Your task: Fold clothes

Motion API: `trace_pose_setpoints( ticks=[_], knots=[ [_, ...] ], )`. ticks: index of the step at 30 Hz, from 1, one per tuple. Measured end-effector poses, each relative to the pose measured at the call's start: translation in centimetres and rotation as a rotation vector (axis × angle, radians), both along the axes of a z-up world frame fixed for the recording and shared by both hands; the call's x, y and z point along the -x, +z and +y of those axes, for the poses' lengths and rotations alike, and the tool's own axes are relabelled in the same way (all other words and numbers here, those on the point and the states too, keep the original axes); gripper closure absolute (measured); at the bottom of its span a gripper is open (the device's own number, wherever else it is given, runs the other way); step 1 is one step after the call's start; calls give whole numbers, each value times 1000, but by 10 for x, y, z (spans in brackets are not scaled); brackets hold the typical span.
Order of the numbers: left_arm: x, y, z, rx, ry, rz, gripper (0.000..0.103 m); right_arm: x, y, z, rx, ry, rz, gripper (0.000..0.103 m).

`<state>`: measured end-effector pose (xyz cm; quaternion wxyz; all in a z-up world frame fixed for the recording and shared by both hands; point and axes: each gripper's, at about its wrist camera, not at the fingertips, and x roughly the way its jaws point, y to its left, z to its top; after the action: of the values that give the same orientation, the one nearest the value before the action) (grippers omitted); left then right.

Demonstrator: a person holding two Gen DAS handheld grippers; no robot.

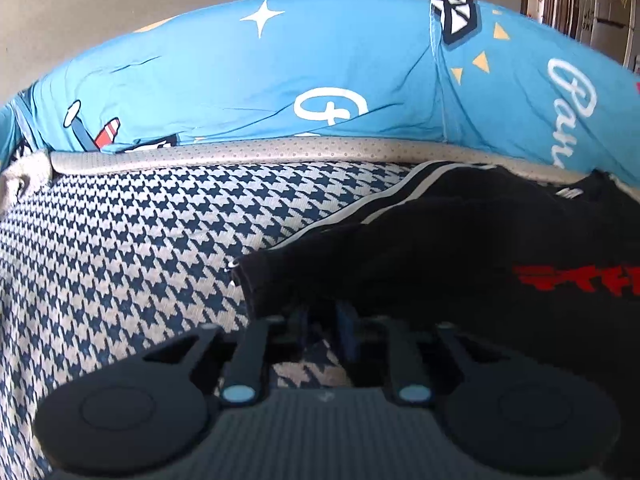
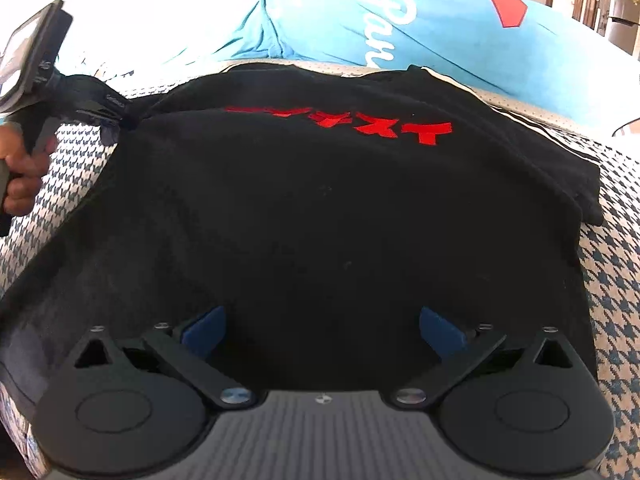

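A black garment (image 1: 460, 248) (image 2: 320, 200) with red lettering (image 2: 360, 122) and white side stripes (image 1: 360, 208) lies spread on a houndstooth surface (image 1: 120, 260). My left gripper (image 1: 326, 316) sits at the garment's left sleeve edge, and the cloth drapes over its tips. Its jaws stand a little apart, with houndstooth showing through the narrow gap. In the right wrist view the left gripper (image 2: 114, 120) meets a gathered corner of the cloth, with a person's hand (image 2: 20, 168) on its handle. My right gripper (image 2: 322, 328) hovers wide open over the garment's near part, holding nothing.
A blue printed quilt (image 1: 240, 80) (image 2: 440, 32) is bunched along the far side, behind a grey perforated border (image 1: 240, 152). Bare houndstooth surface (image 2: 612, 300) shows to the right of the garment and widely to its left. A doorway and furniture stand at the far right.
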<state>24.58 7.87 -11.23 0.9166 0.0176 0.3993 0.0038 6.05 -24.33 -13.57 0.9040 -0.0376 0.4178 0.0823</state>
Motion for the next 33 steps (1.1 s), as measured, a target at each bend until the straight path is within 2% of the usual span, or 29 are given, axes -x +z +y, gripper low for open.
trace_pose_setpoints(
  ticks=[1,4,7,11,15,18,21,24,26,29,33],
  knots=[
    [3,3,1,10,-4,-2,64,0,0,0,-1,-5,-5,0],
    [17,13,4,25,-27,-14,50,1,-2,3,-6,-28,-29,0],
    [33,18,6,63,-60,10,46,2,-2,5,-7,-48,-45,0],
    [53,14,6,98,-85,53,45,-4,2,5,4,-20,0,0],
    [68,11,9,116,-79,82,41,0,10,1,-48,-42,-6,0],
    [76,9,16,190,-82,113,41,8,20,10,-56,11,-24,0],
    [79,7,16,238,-107,142,41,24,31,24,-51,93,-83,0],
    [79,3,14,238,-121,145,42,35,36,38,-37,161,-105,9],
    [78,1,12,232,-126,137,44,36,36,41,-46,180,-99,18],
    [75,-1,10,220,-129,116,47,36,36,41,-66,184,-88,21],
    [66,-7,6,195,-132,106,58,33,35,35,-89,150,-64,22]
  ],
)
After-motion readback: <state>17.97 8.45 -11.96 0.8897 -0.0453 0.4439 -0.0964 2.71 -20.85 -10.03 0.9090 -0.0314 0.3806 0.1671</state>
